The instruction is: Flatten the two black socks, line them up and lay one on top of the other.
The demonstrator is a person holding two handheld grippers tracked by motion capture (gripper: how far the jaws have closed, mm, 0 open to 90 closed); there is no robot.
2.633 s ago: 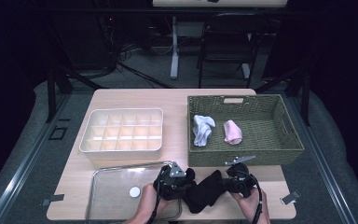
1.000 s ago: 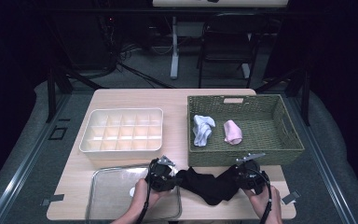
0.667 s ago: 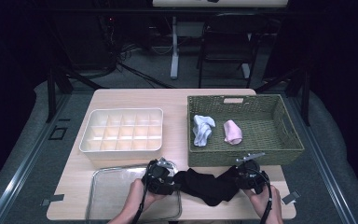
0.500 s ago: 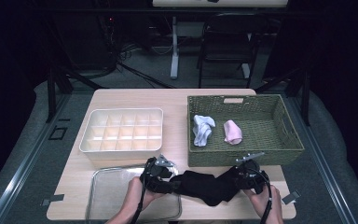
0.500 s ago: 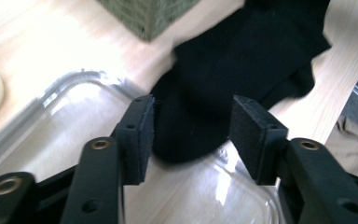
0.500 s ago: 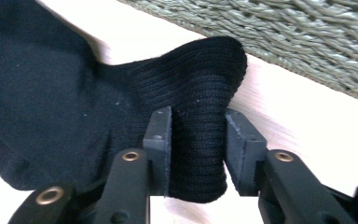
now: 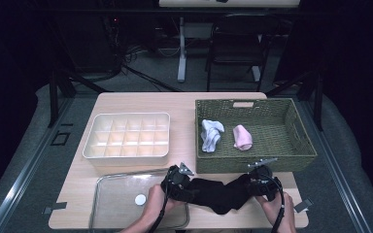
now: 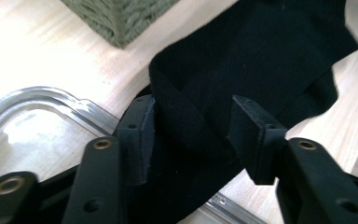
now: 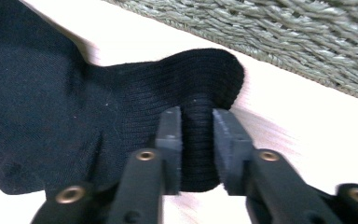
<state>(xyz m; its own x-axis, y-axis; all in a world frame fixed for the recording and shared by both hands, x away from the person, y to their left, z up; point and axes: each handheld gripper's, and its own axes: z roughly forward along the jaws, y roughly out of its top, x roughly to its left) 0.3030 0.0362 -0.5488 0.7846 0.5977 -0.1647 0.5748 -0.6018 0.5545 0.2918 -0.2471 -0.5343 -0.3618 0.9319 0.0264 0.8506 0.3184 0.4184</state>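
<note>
A black sock (image 7: 213, 194) lies stretched along the table's front edge between my two grippers. My left gripper (image 7: 187, 187) is at the sock's left end, over the corner of the clear dish (image 7: 111, 208). In the left gripper view its jaws stand wide apart with a fold of the sock (image 8: 261, 60) lying between them, left gripper (image 8: 196, 126) open. My right gripper (image 7: 250, 187) holds the sock's right end. In the right gripper view the ribbed cuff (image 9: 200, 70) is pinched between the jaws, right gripper (image 9: 197, 126) shut.
A green woven basket (image 7: 252, 162) stands right behind the sock, holding a white sock (image 7: 210, 135) and a pink sock (image 7: 243, 137). A cream divided box (image 7: 126, 136) sits at the left. The clear dish holds a small white disc (image 7: 140, 199).
Since 2.6 s ago the grippers have moved apart and drawn the bunched sock out flat. Over the last second the left gripper has edged slightly right.
</note>
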